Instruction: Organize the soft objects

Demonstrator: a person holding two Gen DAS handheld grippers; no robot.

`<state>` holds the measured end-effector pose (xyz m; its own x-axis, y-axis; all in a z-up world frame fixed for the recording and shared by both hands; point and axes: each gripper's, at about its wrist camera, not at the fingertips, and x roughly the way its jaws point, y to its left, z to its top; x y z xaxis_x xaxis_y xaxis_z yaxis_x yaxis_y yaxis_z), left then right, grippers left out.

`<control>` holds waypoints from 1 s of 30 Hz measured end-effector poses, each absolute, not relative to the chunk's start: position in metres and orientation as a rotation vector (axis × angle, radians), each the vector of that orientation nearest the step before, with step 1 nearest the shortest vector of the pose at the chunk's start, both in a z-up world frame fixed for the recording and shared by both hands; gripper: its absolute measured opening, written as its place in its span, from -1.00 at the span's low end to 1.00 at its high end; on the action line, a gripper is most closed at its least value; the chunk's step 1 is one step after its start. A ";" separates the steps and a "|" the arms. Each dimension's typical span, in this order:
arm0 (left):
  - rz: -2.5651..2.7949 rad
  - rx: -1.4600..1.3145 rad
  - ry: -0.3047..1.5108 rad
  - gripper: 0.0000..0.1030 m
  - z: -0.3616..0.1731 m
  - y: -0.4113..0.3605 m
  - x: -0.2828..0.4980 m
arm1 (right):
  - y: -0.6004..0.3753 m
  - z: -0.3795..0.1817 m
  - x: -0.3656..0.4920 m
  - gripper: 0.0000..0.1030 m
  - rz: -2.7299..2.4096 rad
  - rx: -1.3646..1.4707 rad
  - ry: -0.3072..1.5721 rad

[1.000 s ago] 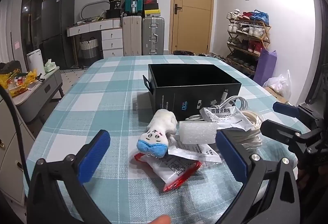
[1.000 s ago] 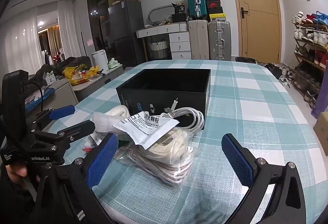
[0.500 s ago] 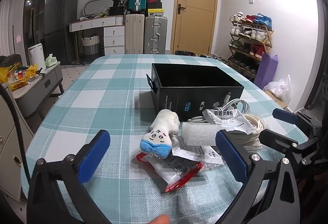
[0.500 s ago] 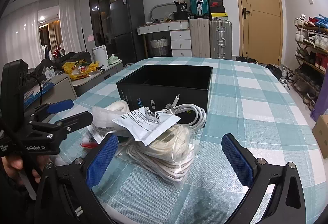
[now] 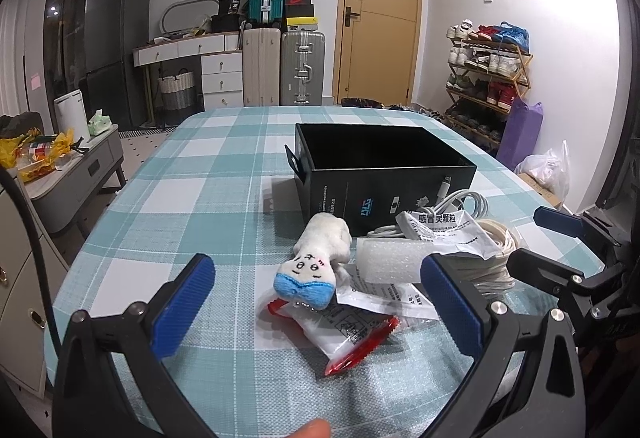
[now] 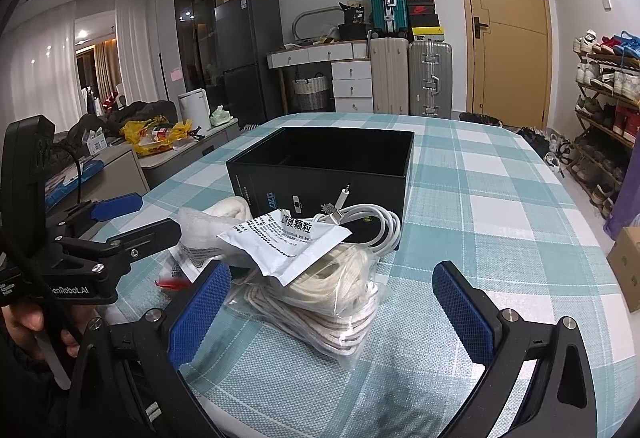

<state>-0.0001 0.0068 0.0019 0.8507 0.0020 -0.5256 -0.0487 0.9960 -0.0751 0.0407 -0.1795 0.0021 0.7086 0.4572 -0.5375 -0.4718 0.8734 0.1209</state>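
Note:
A white plush toy with a blue end lies on the checked tablecloth in front of an open black box. Beside it lie a white foam block, a red-edged white sachet, a printed white packet, a white cable and a clear bag of cream cord. My left gripper is open, empty, just short of the plush toy. My right gripper is open and empty, with the cord bag between its fingers. The box also shows in the right wrist view.
The table's near edge lies just below both grippers. Beyond the table stand suitcases, a drawer unit, a fridge, a shoe rack and a low grey cabinet at the left.
Both grippers have drifted slightly, the left view shifting a little closer to the pile. Nothing on the table has moved and both grippers stay open.

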 end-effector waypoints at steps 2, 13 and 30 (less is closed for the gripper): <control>0.023 -0.089 0.551 1.00 0.002 0.007 0.000 | -0.180 0.002 0.040 0.99 0.513 -0.027 0.588; 0.031 -0.039 0.551 1.00 0.001 0.002 0.001 | -0.180 0.003 0.040 0.99 0.514 -0.028 0.590; 0.008 -0.035 0.555 1.00 0.000 -0.004 0.002 | -0.178 0.001 0.041 0.99 0.516 -0.030 0.594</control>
<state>0.0015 -0.0042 0.0005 0.8498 -0.0018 -0.5271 -0.0172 0.9994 -0.0312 0.0415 -0.1780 0.0011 0.7060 0.4556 -0.5422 -0.4726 0.8733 0.1185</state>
